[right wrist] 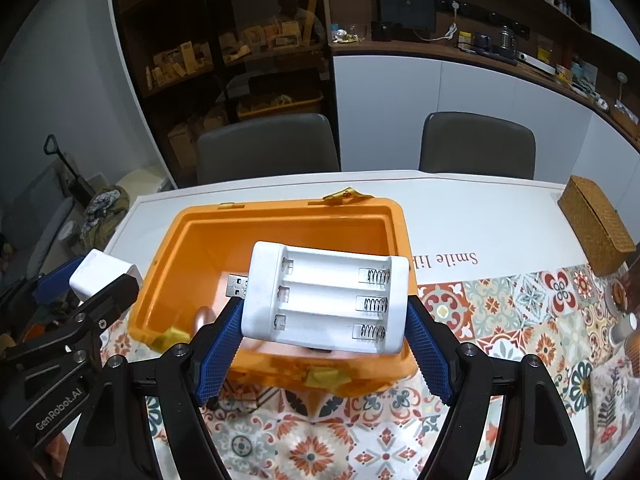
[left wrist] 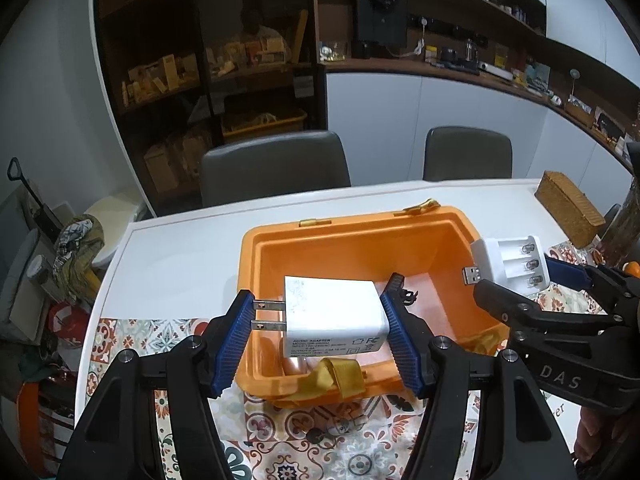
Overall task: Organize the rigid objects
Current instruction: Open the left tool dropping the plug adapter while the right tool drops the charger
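My left gripper (left wrist: 320,320) is shut on a white AC/DC power adapter (left wrist: 334,320), its two metal prongs pointing left, held above the open orange plastic box (left wrist: 360,248). My right gripper (right wrist: 326,320) is shut on a white USB battery charger (right wrist: 326,296) with three empty spring slots, its plug pointing left over the orange box (right wrist: 280,220). In the left wrist view the battery charger (left wrist: 512,264) hangs at the box's right rim. In the right wrist view the power adapter (right wrist: 100,276) shows at the far left beside the box.
The box stands on a white table (left wrist: 180,256) with a patterned tile runner (right wrist: 520,308). A woven basket (right wrist: 596,228) sits at the right. Two grey chairs (left wrist: 276,168) stand behind the table, with dark shelves and cluttered floor items beyond. Small objects lie inside the box.
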The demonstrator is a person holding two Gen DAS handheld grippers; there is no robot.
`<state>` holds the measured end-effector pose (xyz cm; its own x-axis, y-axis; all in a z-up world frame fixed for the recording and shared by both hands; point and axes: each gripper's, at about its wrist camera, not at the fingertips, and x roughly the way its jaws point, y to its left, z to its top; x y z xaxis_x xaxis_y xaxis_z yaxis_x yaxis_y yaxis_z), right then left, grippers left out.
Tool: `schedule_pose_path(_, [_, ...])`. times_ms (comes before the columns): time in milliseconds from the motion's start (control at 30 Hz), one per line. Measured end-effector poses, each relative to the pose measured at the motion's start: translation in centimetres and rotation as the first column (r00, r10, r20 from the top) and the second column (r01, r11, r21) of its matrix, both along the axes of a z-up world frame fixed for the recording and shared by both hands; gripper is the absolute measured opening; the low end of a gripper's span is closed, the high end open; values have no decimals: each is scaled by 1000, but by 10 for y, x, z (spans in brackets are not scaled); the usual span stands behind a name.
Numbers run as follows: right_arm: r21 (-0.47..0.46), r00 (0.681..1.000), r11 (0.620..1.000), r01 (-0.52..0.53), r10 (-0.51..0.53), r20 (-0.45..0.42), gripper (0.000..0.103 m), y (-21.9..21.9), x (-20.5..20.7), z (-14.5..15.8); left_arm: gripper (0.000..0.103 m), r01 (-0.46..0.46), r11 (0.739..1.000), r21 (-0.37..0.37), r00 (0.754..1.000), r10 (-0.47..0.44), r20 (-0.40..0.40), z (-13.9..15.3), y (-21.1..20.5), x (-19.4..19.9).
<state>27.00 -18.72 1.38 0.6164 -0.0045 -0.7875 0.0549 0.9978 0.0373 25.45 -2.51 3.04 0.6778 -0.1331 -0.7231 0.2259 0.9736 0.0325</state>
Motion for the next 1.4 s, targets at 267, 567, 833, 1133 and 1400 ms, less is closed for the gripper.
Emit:
schedule_pose_path(267, [-72,999,997,2,-5,-41,78,6,21,-13,64,-5,999,42,996,9,-86,-26,-2,27])
schedule_pose_path(567, [-115,992,993,-17,3,-123,78,13,34,-36,64,4,995,97,986,12,-165,-52,-9,47])
schedule_pose_path(833, [-112,989,994,-16,-1,-147,78,12,39,-45,64,6,995,101,975,17,-223,-66,-11,54])
schedule_pose_path(1133, [-109,989,994,-17,1,-149,78,11,41,-46,70,-19,991,132,975,48,-218,-68,-11,52])
schedule_pose_path(1400, [-78,990,997,-25,14,-140,78,13,38,-44,86,-133,982,133,976,153,-156,-50,12,39])
